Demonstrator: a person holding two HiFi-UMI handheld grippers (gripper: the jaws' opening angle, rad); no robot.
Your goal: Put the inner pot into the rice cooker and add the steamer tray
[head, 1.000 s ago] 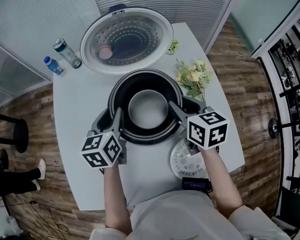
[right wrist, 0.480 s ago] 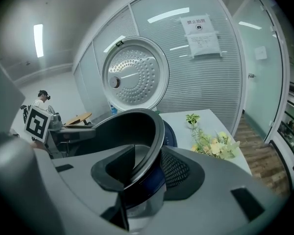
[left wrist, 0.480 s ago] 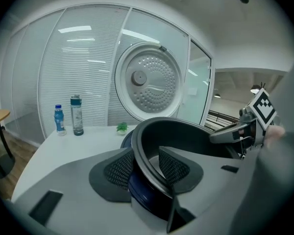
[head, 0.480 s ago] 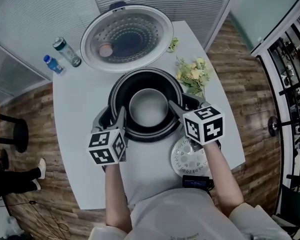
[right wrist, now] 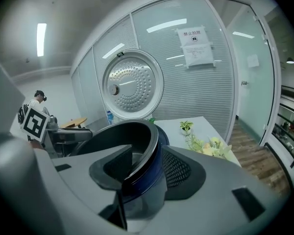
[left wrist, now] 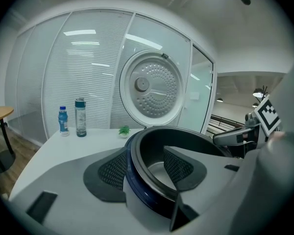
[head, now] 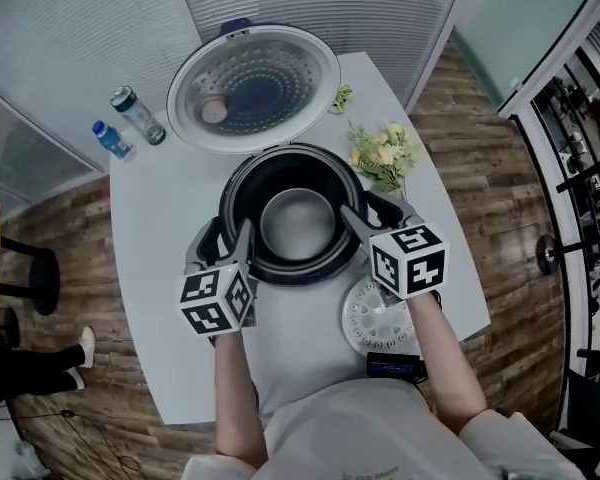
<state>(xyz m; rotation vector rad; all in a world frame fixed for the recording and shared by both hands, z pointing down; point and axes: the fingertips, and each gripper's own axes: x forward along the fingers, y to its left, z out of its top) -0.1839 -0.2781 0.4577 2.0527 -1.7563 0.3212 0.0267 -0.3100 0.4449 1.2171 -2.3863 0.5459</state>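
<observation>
Pot [head: 298,226]: dark, round, grey floor, upright, seated inside the cooker [left wrist: 137,190], rim level with the cooker's mouth.

Cooker: blue band under the rim, mid worktop [head: 160,228]. Lid [head: 255,86] is swung open at the far side, its dimpled silver inner face showing.

Tray [head: 375,323]: white perforated disc, flat on the worktop just beside the cooker at near right, not in the pot.

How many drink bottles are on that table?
2. Both stand side by side at the far left corner of the table: a taller clear bottle and a shorter blue bottle. The open cooker lid might hide another behind it.
</observation>
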